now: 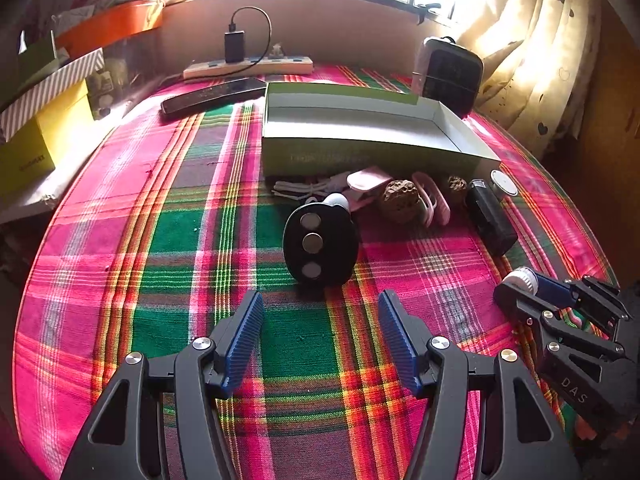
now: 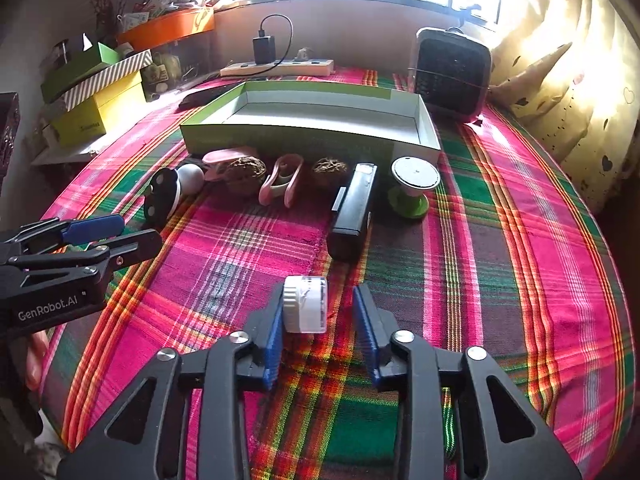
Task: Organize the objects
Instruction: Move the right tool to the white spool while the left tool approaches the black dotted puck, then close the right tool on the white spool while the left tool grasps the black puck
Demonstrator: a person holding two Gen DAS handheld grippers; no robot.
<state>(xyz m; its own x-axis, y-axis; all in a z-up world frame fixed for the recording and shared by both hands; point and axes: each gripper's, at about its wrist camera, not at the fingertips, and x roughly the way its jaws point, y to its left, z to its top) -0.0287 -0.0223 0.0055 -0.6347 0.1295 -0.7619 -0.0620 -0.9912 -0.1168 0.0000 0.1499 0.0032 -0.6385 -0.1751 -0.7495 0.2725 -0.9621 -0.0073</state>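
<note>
Fingers of right gripper (image 2: 319,294) clamp white roll (image 2: 305,304), lower centre.
Left gripper (image 1: 320,296) fingers spread, empty, over plaid cloth (image 1: 180,240).

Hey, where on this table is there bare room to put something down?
The green box is empty inside. Bare cloth lies left of the box, between the remote and the black three-button gadget, and right of the green spool toward the curtain. The strip along the box's near wall is crowded.
</note>
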